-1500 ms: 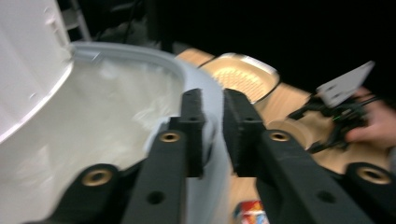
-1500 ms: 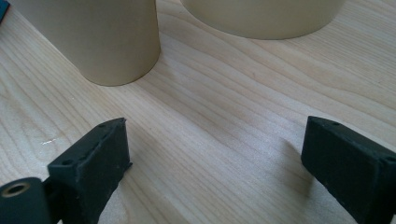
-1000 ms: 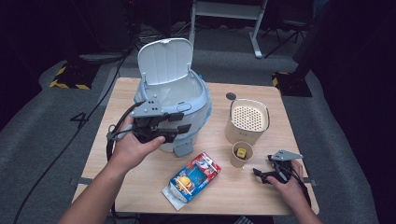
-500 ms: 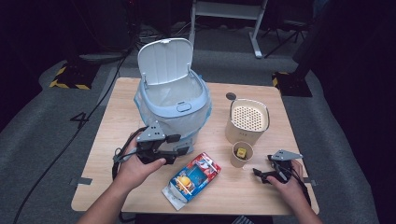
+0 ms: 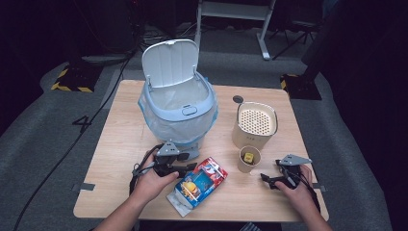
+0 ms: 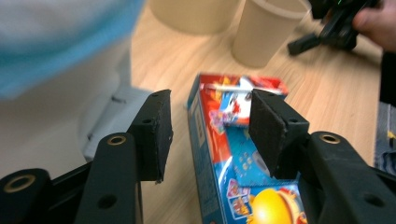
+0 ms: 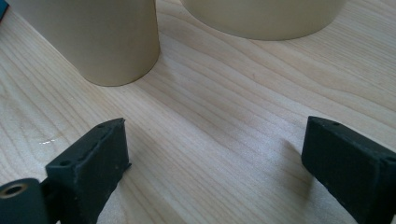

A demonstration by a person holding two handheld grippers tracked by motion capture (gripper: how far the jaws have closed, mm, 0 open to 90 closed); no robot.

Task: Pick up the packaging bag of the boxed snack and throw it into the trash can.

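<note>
we can read one sign for certain: a large dark "4" (image 5: 82,123) marked on the grey floor, just left of the counter (image 5: 120,139), near its far left corner. the colourful carton (image 5: 199,183) lying on the counter carries bright printed pictures in red, blue and yellow, yet its lettering is too blurred and small for us to read in the high view or the left gripper view.
</note>
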